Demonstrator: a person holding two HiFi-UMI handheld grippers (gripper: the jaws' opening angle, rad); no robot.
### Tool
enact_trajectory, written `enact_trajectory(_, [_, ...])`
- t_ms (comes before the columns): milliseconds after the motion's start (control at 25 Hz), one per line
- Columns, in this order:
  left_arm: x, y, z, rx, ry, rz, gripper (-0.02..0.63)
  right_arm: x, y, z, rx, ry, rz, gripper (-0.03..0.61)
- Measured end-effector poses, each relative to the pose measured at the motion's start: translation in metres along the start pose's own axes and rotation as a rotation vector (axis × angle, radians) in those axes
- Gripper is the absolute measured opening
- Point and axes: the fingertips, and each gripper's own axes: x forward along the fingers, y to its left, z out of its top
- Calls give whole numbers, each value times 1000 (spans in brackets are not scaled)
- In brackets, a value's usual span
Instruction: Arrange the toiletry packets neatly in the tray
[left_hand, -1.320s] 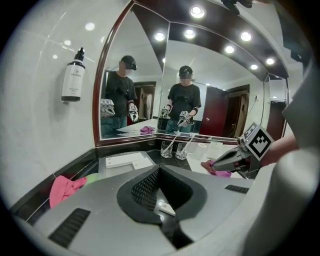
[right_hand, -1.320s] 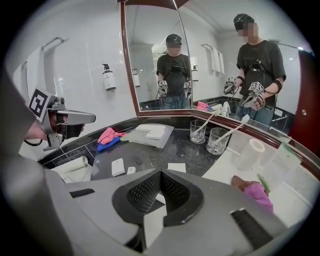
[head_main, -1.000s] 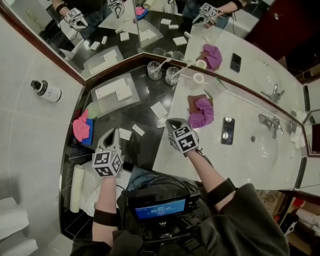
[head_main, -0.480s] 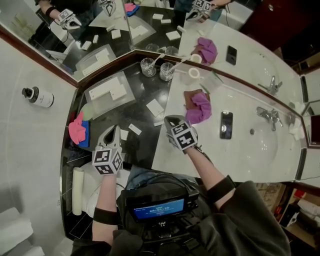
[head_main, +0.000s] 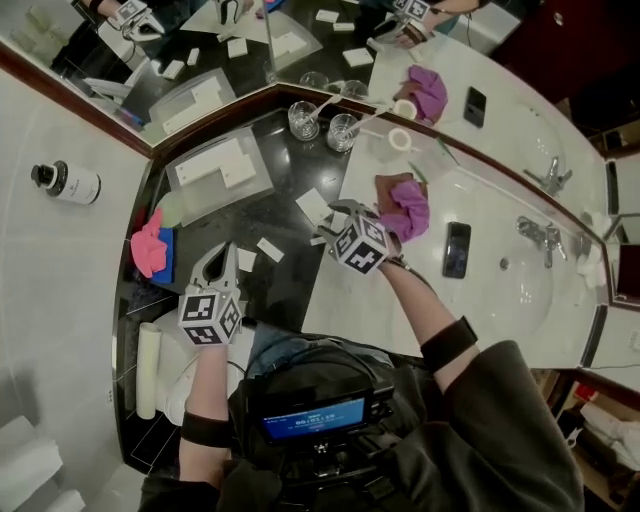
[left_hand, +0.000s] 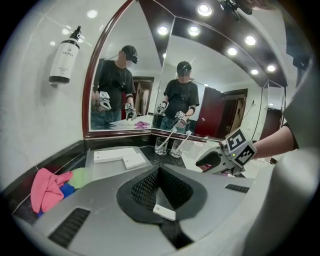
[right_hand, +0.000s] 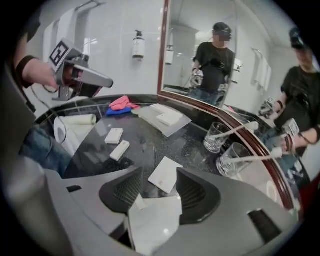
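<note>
A clear tray (head_main: 250, 185) with two white packets (head_main: 220, 165) in it sits at the back of the dark counter. My right gripper (head_main: 328, 222) hovers over a flat white packet (right_hand: 165, 175). Its jaws are opening, and the packet lies on the counter between the fingertips (right_hand: 131, 187), untouched. Another white packet (right_hand: 152, 220) shows low between the jaws. Two small packets (head_main: 270, 250) (head_main: 247, 264) lie loose near my left gripper (head_main: 222, 262). That gripper is shut and empty, and one small packet (left_hand: 165, 212) is visible below its jaws. The tray (left_hand: 117, 157) lies ahead of it.
Two glasses with toothbrushes (head_main: 342, 130) stand at the mirror corner. A pink cloth (head_main: 150, 245) lies at the counter's left and a purple one (head_main: 405, 210) on the white sink top, beside a phone (head_main: 457, 248). A paper roll (head_main: 148, 370) sits low left. A bottle (head_main: 62, 182) is on the wall.
My right gripper has moved up and left from the white counter's edge over the dark counter, and its jaws have opened around the flat packet. The left gripper has hardly moved.
</note>
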Motion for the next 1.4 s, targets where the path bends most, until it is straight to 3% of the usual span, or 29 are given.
enact_trajectory(240, [7,5,-8,-20,9,6,2,41,-10,-8,-501,192,143,338])
enact_trajectory(360, [10,5,-12,-30,15,11,2,57,-8,-13,-676,280,236,402])
enact_trajectory(480, [11,7,-13,-38,13,21,2,72,-8,-22,-792,360,314,426])
enact_trajectory(640, [9,11,-15,-39,12,36,0,86,-6,-31,-822,418,405,432])
enact_trajectory(960, [6,24,-23,-67,20,65,2,102,-3,-42,-832,483,477,434])
enact_trajectory(1400, [6,29,-24,-76,19,74,2,103,-2,-42,-868,511,507,394])
